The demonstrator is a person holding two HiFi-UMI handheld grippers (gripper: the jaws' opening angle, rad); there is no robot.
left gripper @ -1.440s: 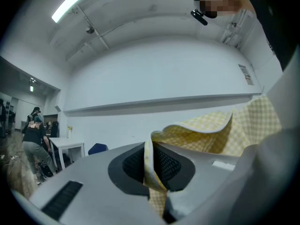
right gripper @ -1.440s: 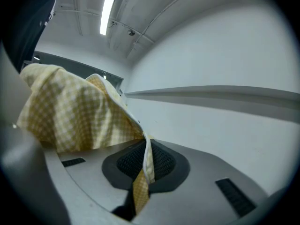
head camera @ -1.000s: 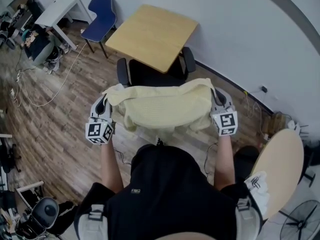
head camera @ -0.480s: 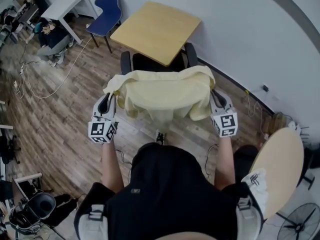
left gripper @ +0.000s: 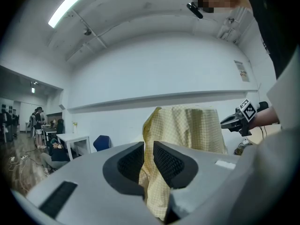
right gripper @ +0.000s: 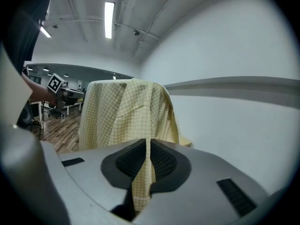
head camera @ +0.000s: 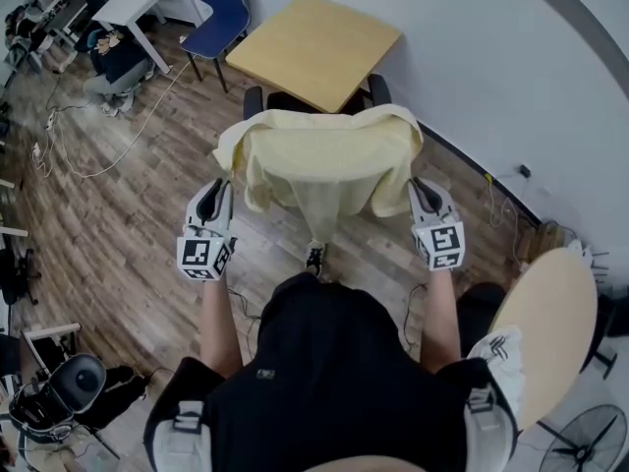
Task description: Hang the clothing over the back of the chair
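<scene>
From the head view we see the yellow shirt [head camera: 324, 160] draped over the chair [head camera: 253, 101] back. In the left gripper view, the left gripper [left gripper: 148, 150] pinches one hem. In the right gripper view, the right gripper [right gripper: 147, 150] is clamped on the other. We should lower both evenly before letting go.

Clothing [head camera: 319, 160]: thin woven cloth, fine check, matt, soft folds. Left gripper [left gripper: 148, 148] & right gripper [right gripper: 148, 146] bodies: smooth grey plastic, matt. Pads [left gripper: 168, 165]: black, rubbery-looking, cross-hatched surf. Floor [head camera: 128, 205]: wood-look planks, slight sheen. Desk [head camera: 314, 47] top: lt. wood, smooth, matt. Wall [head camera: 511, 87]: white, matt.
</scene>
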